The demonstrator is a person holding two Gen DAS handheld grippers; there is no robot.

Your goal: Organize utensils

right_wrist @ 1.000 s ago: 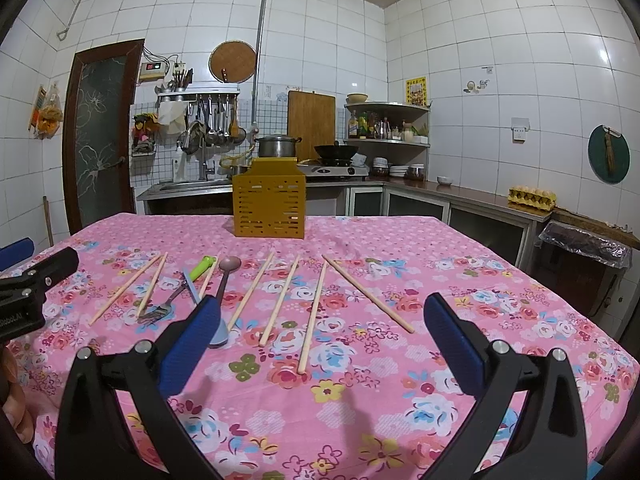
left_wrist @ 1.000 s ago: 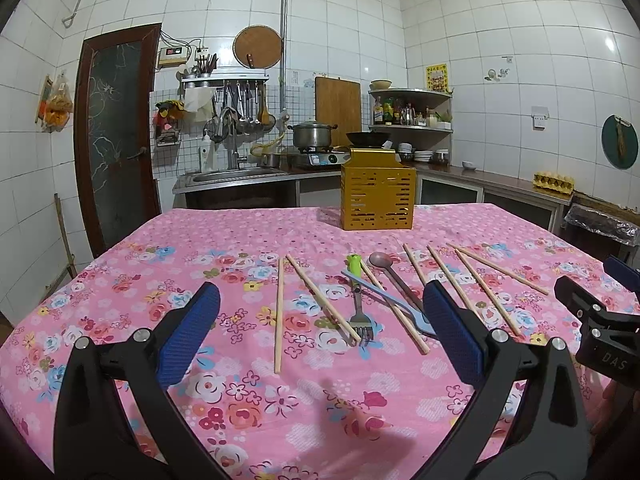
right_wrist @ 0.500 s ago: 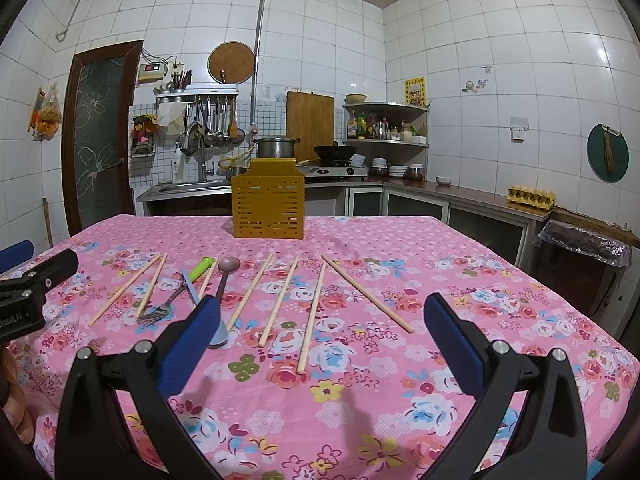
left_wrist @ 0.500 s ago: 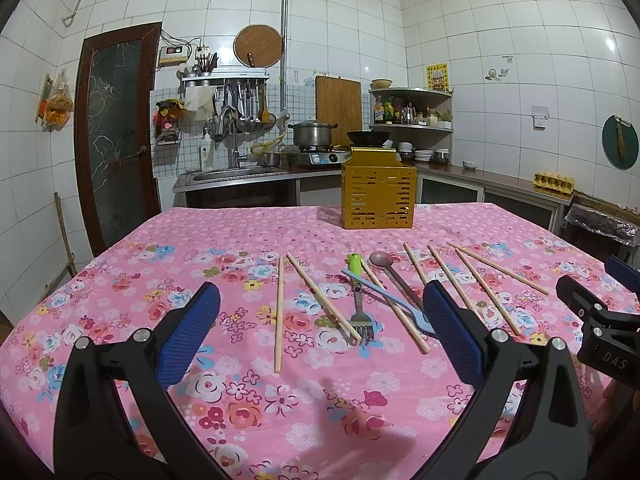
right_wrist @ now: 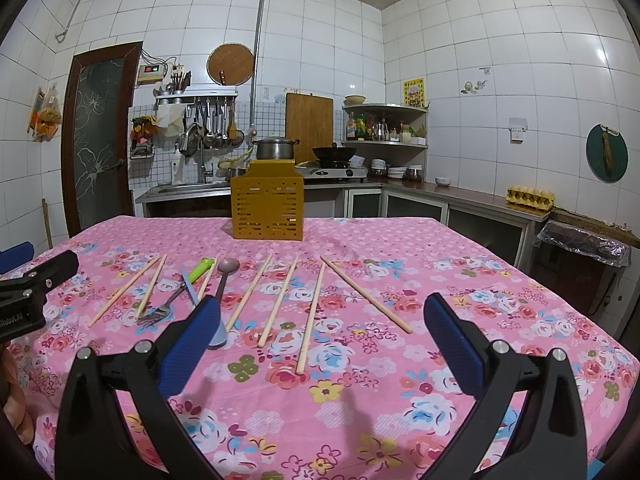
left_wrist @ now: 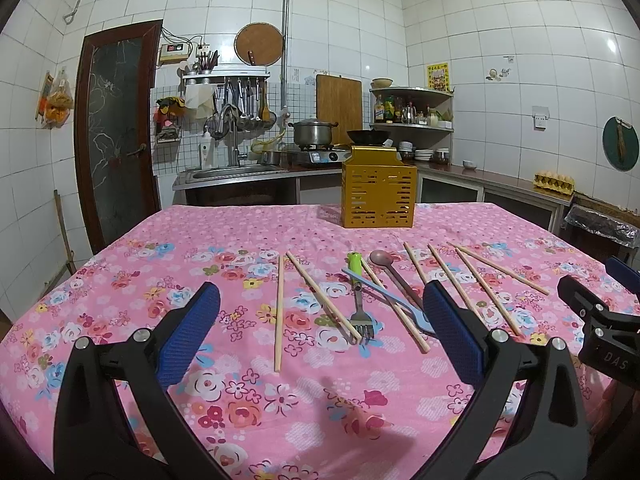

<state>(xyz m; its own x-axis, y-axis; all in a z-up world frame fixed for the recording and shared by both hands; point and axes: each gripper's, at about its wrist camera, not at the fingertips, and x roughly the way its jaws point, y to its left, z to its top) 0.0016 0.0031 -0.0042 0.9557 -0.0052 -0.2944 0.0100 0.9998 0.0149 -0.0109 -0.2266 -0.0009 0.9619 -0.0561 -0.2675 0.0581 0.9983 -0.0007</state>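
- Over the last second nothing had changed that I could make out: both grippers hung at the near edge of the table as before, and no utensil had moved. I took that to mean the sorting had not begun and every piece was yet to be picked up.
- The left gripper hovered just above the pink flowered cloth, its jaws spread wide and holding nothing.
- Ahead of it, furthest left, lay two chopsticks, close at their far ends and spreading apart toward me.
- Next came the green-handled fork, tines toward the near edge, with a blue spoon lying slantwise across it and a single chopstick crossing under the spoon.
- Just right of those sat the brown spoon, bowl pointing away.
- Further right four more chopsticks fanned out side by side, none touching.
- The right gripper hung over that fan, jaws likewise wide apart and empty.
- The only container on the table was the yellow slotted utensil holder, upright at the far side, well apart from the loose pieces. Its top faced away from me; through the slots I saw nothing, so it looked empty, though I could not be sure.
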